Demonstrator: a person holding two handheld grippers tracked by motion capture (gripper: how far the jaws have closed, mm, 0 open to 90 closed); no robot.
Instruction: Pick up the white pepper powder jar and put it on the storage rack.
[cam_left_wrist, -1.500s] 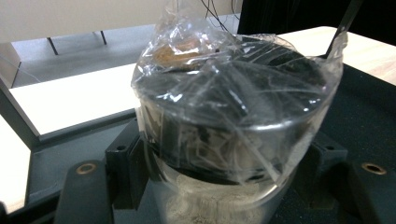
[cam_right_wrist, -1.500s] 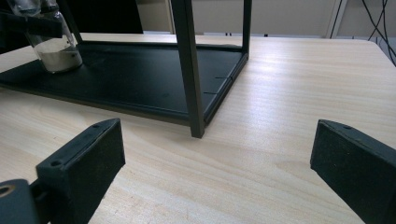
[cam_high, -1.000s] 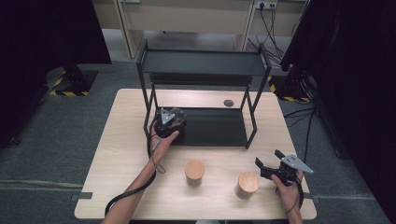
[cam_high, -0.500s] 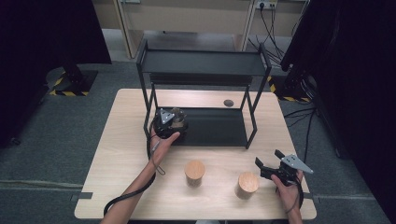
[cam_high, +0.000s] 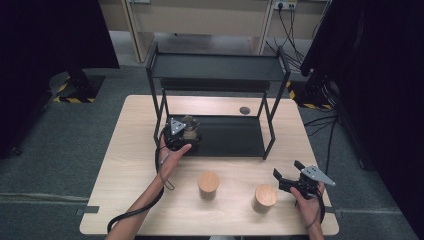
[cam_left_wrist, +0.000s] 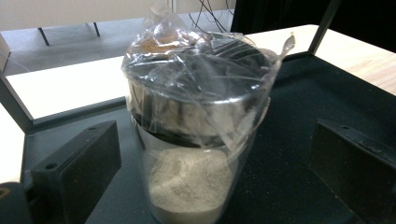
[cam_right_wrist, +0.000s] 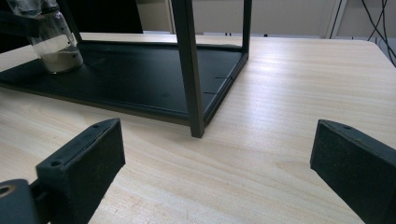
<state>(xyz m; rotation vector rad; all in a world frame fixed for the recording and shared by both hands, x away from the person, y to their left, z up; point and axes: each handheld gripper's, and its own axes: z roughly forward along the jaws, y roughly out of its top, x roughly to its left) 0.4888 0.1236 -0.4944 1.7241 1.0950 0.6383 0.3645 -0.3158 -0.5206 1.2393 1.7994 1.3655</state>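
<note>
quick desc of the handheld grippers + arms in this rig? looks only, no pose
Both are black. The left gripper and right gripper each carry a grey three-cornered plate on top. Their jaws are flat, blocky black pads with small screw holes. A black cable trails from the left gripper along the forearm. The forearms are bare, with no sleeves or gloves in view.

— Are you making out any lettering from where you're standing?
— No, nothing readable is showing: the jar (cam_left_wrist: 196, 126) at frame centre is carrying only crinkled clear wrap, no label.
</note>
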